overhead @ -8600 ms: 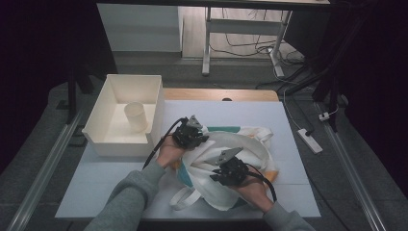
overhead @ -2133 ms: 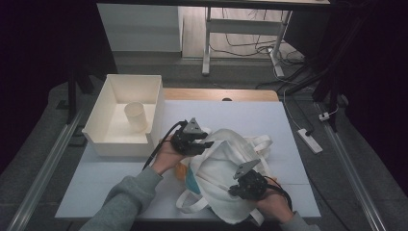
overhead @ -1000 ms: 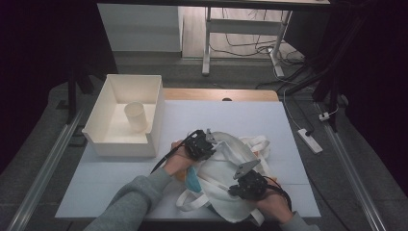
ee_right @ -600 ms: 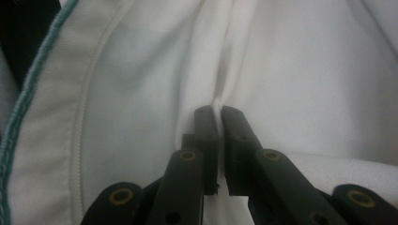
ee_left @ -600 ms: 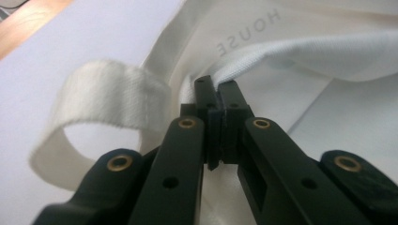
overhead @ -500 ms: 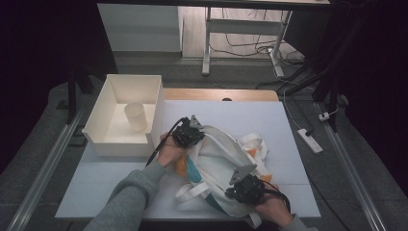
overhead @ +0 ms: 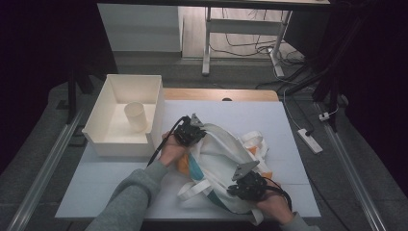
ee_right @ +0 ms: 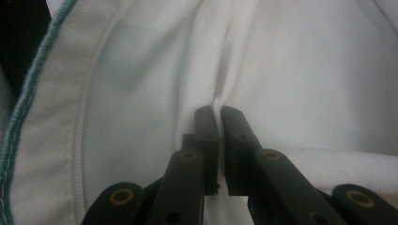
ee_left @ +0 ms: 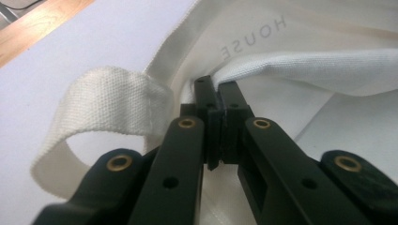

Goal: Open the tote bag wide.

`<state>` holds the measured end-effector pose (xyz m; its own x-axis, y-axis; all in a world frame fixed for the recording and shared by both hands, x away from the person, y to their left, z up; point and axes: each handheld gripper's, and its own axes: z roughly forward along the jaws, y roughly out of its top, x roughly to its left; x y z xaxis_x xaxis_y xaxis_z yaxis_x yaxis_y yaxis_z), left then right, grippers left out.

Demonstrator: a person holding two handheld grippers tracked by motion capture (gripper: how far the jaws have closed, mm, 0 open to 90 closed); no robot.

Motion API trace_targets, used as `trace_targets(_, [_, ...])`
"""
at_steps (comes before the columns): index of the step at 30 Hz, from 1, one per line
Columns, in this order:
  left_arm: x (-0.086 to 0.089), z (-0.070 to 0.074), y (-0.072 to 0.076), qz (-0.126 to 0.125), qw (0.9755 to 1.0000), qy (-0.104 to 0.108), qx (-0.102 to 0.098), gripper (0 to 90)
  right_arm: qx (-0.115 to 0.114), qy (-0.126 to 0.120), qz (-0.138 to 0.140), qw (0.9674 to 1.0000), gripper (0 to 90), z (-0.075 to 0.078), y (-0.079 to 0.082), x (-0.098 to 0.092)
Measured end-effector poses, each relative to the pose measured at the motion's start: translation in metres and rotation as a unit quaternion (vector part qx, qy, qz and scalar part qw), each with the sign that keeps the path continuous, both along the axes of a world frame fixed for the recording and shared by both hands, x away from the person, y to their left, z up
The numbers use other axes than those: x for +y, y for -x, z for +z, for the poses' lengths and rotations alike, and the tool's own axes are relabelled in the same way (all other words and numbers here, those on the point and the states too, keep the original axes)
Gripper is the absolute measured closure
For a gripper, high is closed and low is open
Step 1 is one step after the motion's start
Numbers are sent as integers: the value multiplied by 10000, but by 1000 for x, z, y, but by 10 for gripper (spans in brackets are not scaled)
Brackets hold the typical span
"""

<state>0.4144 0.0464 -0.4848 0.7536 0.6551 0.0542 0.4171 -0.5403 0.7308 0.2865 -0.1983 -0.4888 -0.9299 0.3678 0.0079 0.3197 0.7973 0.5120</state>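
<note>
A white canvas tote bag [overhead: 219,154] lies crumpled at the middle of the table, with something orange [overhead: 183,166] and teal [overhead: 194,167] showing at its left side. My left gripper [overhead: 193,137] sits at the bag's far left edge. In the left gripper view it [ee_left: 218,89] is shut on the bag's thick hem [ee_left: 300,65], beside a handle loop [ee_left: 108,101]. My right gripper [overhead: 244,185] rests on the bag's near side. The right gripper view shows it [ee_right: 217,111] shut on a pinched fold of white cloth [ee_right: 225,61], with teal trim [ee_right: 19,117] at the left.
A white open bin [overhead: 98,132] holding a pale cup [overhead: 135,117] stands at the left, just beside my left hand. The table's front edge [overhead: 159,216] runs close under the right hand. A power strip [overhead: 308,140] lies on the floor at the right.
My left gripper has shifted away from me and a little left with the bag's hem in it, spreading the bag. The right gripper has stayed where it was.
</note>
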Motion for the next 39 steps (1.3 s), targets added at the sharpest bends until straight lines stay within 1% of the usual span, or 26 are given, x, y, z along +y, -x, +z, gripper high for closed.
trace_targets(3, [-1, 0, 1, -53, 10000, 2, 29, 877, 72, -83, -21, 9999, 857, -2, -2, -2])
trace_targets(6, [-2, 1, 3, -79, 10000, -13, 32, 876, 97, -118, -28, 9999, 855, -3, -3, -3])
trace_targets(12, [-1, 1, 3, -135, 9998, 53, 102, 871, 70, -145, -17, 9999, 853, -5, -3, -4])
trace_targets(15, [0, 2, 4, -196, 9996, 143, 124, 857, 90, -166, -24, 9998, 849, -5, -3, -4])
trace_targets(17, [2, 5, 4, -265, 9992, 258, 153, 814, 82, -193, -36, 9998, 837, -5, -3, -4])
trace_targets(18, [3, 6, 5, -292, 9988, 346, 167, 777, 76, -225, -48, 9997, 819, -5, -3, -5])
trace_targets(20, [4, 10, 8, -342, 9982, 466, 127, 681, 14, -318, -92, 9995, 755, -3, -3, -5])
trace_targets(21, [5, 13, 10, -321, 9983, 477, 90, 623, 12, -423, -115, 9990, 717, -2, -2, -5])
trace_targets(22, [6, 16, 12, -350, 9982, 481, 81, 581, 4, -571, -132, 9983, 679, 0, -3, -6])
trace_targets(23, [7, 19, 14, -383, 9978, 530, 100, 548, -19, -707, -185, 9973, 642, 2, -3, -7])
trace_targets(25, [11, 24, 18, -419, 9974, 577, 85, 511, -110, -906, -319, 9953, 583, 5, -4, -9])
trace_targets(29, [19, 34, 26, -492, 9965, 664, 101, 470, -385, -1231, -501, 9904, 534, 10, -4, -15])
trace_targets(31, [23, 38, 29, -539, 9963, 663, 119, 457, -504, -1393, -564, 9874, 521, 13, -4, -17])
trace_targets(33, [27, 41, 33, -529, 9960, 703, 182, 443, -632, -1486, -654, 9847, 483, 15, -4, -20])
trace_targets(39, [34, 45, 49, -622, 9962, 586, 145, 426, -704, -1560, -772, 9822, 468, 17, -7, -26])
